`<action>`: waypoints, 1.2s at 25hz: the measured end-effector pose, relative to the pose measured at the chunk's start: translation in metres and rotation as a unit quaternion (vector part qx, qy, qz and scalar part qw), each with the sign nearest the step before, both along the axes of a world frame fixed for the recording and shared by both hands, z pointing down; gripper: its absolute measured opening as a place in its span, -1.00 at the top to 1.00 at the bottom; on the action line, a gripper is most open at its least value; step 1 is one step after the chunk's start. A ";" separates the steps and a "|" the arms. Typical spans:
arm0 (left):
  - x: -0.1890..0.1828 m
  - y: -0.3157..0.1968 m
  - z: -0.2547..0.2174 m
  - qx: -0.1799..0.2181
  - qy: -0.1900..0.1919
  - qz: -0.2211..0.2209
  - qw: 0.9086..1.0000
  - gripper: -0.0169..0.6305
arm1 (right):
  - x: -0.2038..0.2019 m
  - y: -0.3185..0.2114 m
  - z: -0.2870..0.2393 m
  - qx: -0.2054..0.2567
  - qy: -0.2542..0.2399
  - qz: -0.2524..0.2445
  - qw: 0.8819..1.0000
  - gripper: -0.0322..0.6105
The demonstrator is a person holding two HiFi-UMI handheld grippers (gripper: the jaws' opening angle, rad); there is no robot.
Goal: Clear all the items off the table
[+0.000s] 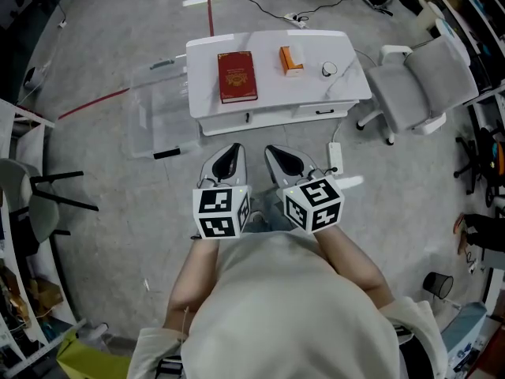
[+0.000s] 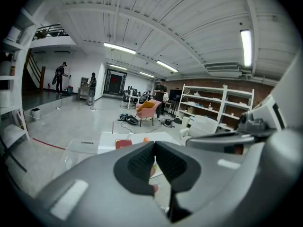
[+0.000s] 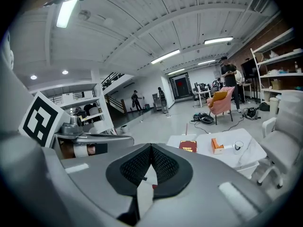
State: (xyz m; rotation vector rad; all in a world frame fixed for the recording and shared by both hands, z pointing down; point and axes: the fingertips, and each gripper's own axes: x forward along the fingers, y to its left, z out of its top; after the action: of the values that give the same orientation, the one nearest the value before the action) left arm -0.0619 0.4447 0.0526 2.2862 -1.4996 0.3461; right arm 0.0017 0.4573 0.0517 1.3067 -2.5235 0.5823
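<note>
Grey polished concrete floor [image 1: 118,204] fills the head view, crossed at upper left by a thin red tape line [image 1: 95,103]. At upper centre stands a low white table [image 1: 268,105] with rounded corners and a faintly veined, marble-like top. Three things lie on it. A flat, rectangular red book [image 1: 237,76] with a gold emblem is toward its left. A small orange box [image 1: 290,59] is near the middle. A small round white cup [image 1: 329,69] is toward the right. A clear plastic bin [image 1: 158,113] sits against the table's left end, and a white padded office chair [image 1: 426,85] stands at upper right.

In the lower centre, well short of the table, the left tool [image 1: 230,158] and right tool [image 1: 286,161] hang side by side. Each has its ribbed black pads pressed together on nothing.
</note>
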 end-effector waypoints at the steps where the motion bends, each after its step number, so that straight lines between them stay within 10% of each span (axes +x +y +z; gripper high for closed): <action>1: -0.001 -0.001 0.001 -0.002 0.000 0.000 1.000 0.91 | 0.000 -0.001 0.001 -0.001 0.002 0.000 1.000 0.90; 30: -0.006 -0.176 0.028 -0.043 -0.003 -0.058 0.997 0.92 | 0.007 -0.193 0.022 -0.035 0.005 -0.050 0.998 0.90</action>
State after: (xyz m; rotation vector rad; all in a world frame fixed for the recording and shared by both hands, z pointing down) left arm -0.0678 0.2683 0.0802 2.1234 -1.5806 0.3774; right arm 0.0086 0.2641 0.0737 1.1495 -2.5186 0.6349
